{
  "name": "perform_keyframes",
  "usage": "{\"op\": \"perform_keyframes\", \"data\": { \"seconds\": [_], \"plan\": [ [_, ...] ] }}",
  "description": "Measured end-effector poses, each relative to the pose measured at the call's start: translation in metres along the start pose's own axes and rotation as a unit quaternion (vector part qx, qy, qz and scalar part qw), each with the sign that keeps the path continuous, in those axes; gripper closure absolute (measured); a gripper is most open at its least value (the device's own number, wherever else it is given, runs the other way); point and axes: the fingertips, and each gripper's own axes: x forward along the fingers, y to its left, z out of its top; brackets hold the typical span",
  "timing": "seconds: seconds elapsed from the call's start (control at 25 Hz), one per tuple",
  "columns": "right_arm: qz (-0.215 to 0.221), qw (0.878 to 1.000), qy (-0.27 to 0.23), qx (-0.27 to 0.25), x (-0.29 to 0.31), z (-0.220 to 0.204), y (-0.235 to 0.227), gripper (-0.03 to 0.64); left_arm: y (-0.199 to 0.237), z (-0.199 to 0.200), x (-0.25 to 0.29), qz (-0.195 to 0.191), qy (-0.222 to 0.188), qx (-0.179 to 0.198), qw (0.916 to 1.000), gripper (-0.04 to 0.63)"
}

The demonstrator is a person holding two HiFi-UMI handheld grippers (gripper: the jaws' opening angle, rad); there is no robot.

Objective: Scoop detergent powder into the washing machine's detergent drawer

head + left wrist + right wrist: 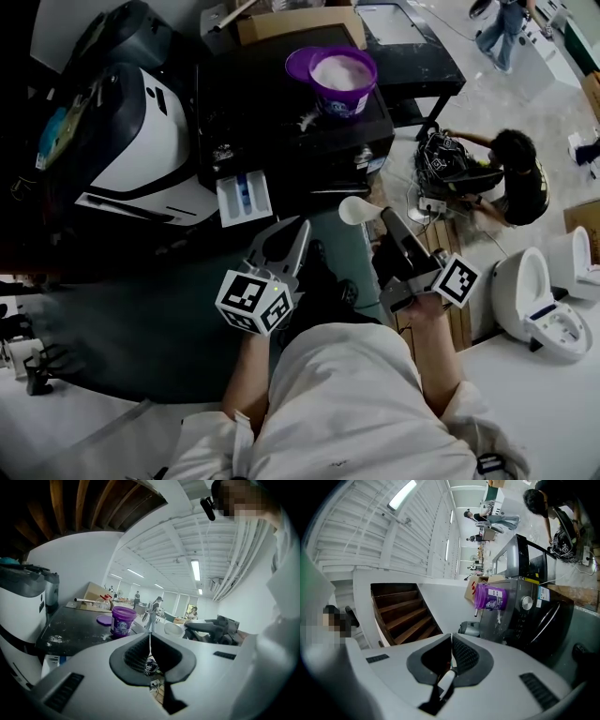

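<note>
Detergent tub (343,80) stood open, full of white powder, at upper centre atop the dark washing machine (281,131), whose drawer (245,199) jutted out at centre left. The right gripper (388,218) clenched a white scoop (356,210) by its handle. The left gripper (301,225), lower centre, was clamped together on nothing.

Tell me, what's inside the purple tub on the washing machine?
White powder fills the purple tub nearly to its rim. The powder covers the bottom, so anything buried there cannot be seen.
</note>
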Motion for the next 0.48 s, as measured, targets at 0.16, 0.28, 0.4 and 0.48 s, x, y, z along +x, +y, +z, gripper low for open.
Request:
{"op": "perform_keyframes", "data": {
  "seconds": [0.16,0.28,0.4,0.48],
  "plan": [
    [-0.003,1.000,0.000,-0.004,0.020,0.009,-0.001,0.607,0.014,0.011,0.014,-0.006,-0.005,0.000,1.0000,0.574],
    [-0.005,1.000,-0.002,-0.005,0.036,0.018,-0.002,0.608,0.027,0.019,0.026,-0.010,-0.006,-0.002,0.9999,0.574],
    [-0.006,1.000,-0.006,-0.005,0.054,0.027,-0.003,0.609,0.040,0.029,0.040,-0.016,-0.007,-0.001,0.9998,0.574],
    [-0.007,1.000,-0.011,-0.005,0.066,0.033,-0.004,0.609,0.048,0.035,0.049,-0.022,-0.007,0.000,0.9997,0.574]
  ]
}}
